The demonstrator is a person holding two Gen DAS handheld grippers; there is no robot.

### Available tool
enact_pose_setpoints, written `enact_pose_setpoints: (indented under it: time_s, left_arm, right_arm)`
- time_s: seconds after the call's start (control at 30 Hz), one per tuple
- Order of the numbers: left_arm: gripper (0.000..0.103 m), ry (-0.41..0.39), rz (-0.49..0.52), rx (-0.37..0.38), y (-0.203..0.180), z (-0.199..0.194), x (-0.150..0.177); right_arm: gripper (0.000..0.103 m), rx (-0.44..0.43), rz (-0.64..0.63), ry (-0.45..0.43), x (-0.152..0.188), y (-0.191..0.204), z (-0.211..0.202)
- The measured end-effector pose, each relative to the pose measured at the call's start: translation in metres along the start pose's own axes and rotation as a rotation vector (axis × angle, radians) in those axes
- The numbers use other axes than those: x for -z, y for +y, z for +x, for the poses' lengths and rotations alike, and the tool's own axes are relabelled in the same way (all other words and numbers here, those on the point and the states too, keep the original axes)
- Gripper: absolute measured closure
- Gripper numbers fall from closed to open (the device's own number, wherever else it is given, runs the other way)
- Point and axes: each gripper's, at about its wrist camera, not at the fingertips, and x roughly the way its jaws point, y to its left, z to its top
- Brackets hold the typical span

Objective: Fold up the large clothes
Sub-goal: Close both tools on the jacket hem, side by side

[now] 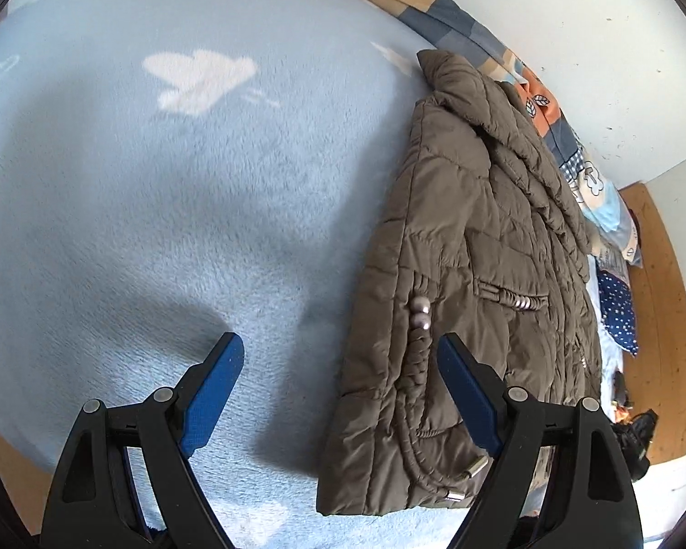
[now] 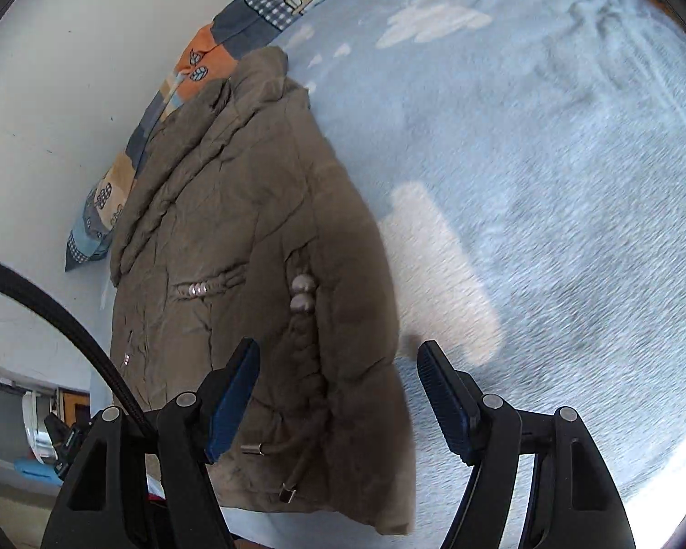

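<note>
An olive-brown quilted jacket (image 1: 471, 274) lies folded into a long strip on a light blue fleece blanket (image 1: 183, 206), its collar toward the wall and its hem nearest me. My left gripper (image 1: 338, 347) hovers open over the jacket's left edge near the hem, one finger above the blanket and the other above the jacket. In the right wrist view the same jacket (image 2: 251, 228) fills the left half. My right gripper (image 2: 338, 350) is open above its hem and drawstring, with no fabric pinched.
A patchwork quilt (image 1: 439, 4) runs along the white wall (image 1: 594, 45) behind the jacket. The blanket (image 2: 549, 183) spreads wide beside the jacket. A dark blue dotted cloth (image 1: 619, 311) and a wooden floor (image 1: 658, 274) lie beyond. A black cable (image 2: 68, 320) crosses the lower left.
</note>
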Motion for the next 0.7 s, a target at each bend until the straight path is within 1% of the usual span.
enact_pose_setpoints:
  time_s: [0.13, 0.23, 0.3, 0.37, 0.47, 0.53, 0.57, 0.63, 0.67, 0.7]
  left_arm:
    - [0.018, 0.015, 0.000, 0.019, 0.003, 0.003, 0.003]
    - [0.018, 0.027, 0.028, 0.029, -0.002, 0.006, 0.005]
    - [0.018, 0.042, 0.054, 0.056, -0.008, 0.008, 0.009]
    - [0.018, 0.066, 0.107, 0.093, -0.019, 0.011, 0.015]
    - [0.018, 0.107, 0.173, 0.140, -0.032, 0.018, 0.023]
    - [0.018, 0.108, 0.207, 0.132, -0.039, 0.020, 0.027]
    - [0.018, 0.109, 0.210, 0.128, -0.039, 0.022, 0.028]
    - [0.018, 0.107, 0.175, 0.153, -0.035, 0.025, 0.027]
    - [0.016, 0.103, 0.157, 0.157, -0.034, 0.028, 0.027]
    - [0.012, 0.101, 0.144, 0.164, -0.032, 0.032, 0.028]
  right_arm:
    - [0.027, -0.002, 0.000, 0.039, 0.003, 0.003, 0.012]
    - [0.026, 0.000, -0.003, 0.051, 0.002, 0.002, 0.016]
    - [0.026, -0.006, -0.007, 0.055, 0.002, 0.004, 0.020]
    - [0.026, -0.008, -0.014, 0.059, 0.002, 0.005, 0.022]
    - [0.026, -0.033, -0.013, 0.072, 0.004, 0.005, 0.024]
    - [0.026, -0.041, -0.023, 0.084, 0.006, 0.007, 0.027]
    - [0.026, -0.047, -0.027, 0.091, 0.006, 0.008, 0.028]
    - [0.025, -0.046, -0.039, 0.098, 0.008, 0.009, 0.030]
    - [0.025, -0.046, -0.039, 0.100, 0.008, 0.009, 0.032]
    - [0.025, -0.047, -0.035, 0.102, 0.008, 0.008, 0.034]
